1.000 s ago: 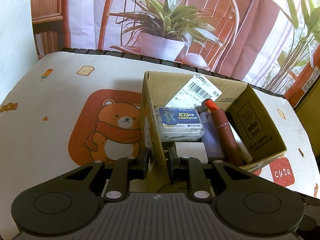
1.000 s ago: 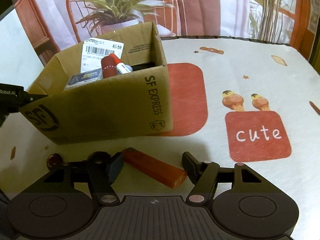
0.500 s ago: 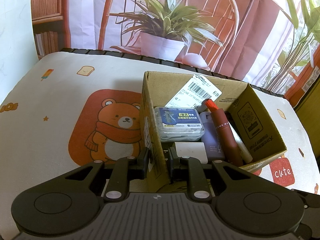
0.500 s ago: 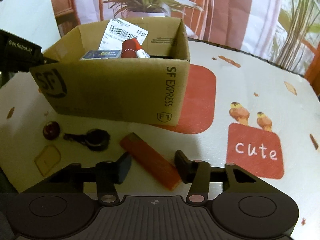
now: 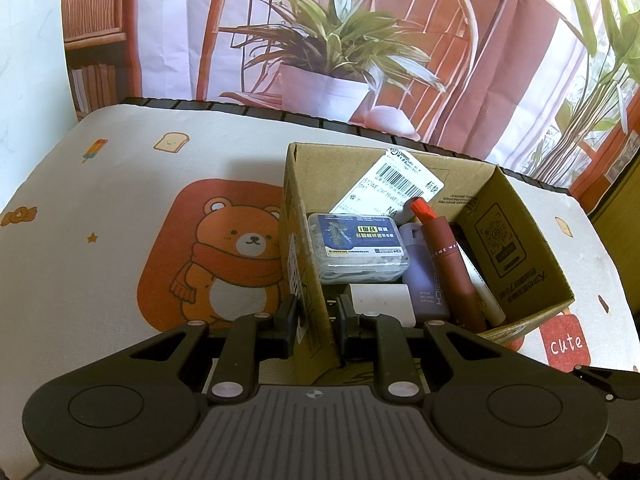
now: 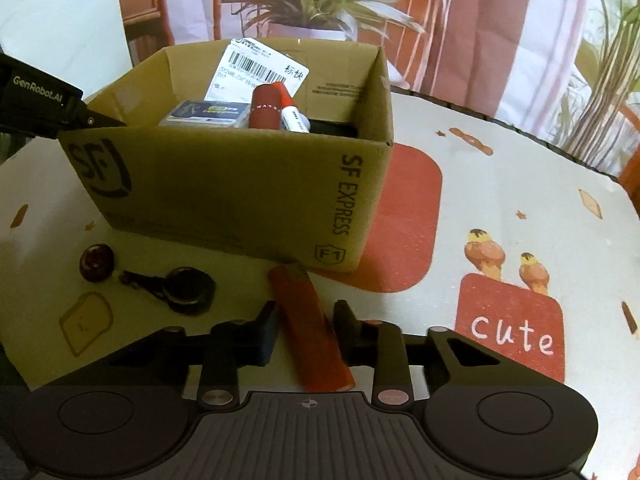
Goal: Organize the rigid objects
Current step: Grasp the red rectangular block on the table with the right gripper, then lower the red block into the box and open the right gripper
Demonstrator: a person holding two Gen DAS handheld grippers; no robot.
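Note:
A brown cardboard box (image 5: 516, 256) (image 6: 224, 184) stands on the tablecloth. It holds a clear plastic case (image 5: 358, 252), a purple bottle (image 5: 424, 280), a dark red tube (image 5: 450, 268) and a white block (image 5: 382, 300). My left gripper (image 5: 316, 320) is shut on the box's near wall, one finger inside and one outside. An orange-red lighter (image 6: 308, 328) lies on the cloth in front of the box. My right gripper (image 6: 306, 330) is open with its fingers on either side of the lighter, not touching it.
A black round tag with a strap (image 6: 180, 288) and a small dark red disc (image 6: 97, 262) lie left of the lighter. A printed backdrop with a potted plant (image 5: 328, 64) stands behind the table. The left gripper's body (image 6: 36, 96) shows at the box's left corner.
My right gripper has swung left and moved forward, and its fingers have narrowed around the lighter, which now lies lengthwise between them. The left gripper and the box have stayed still.

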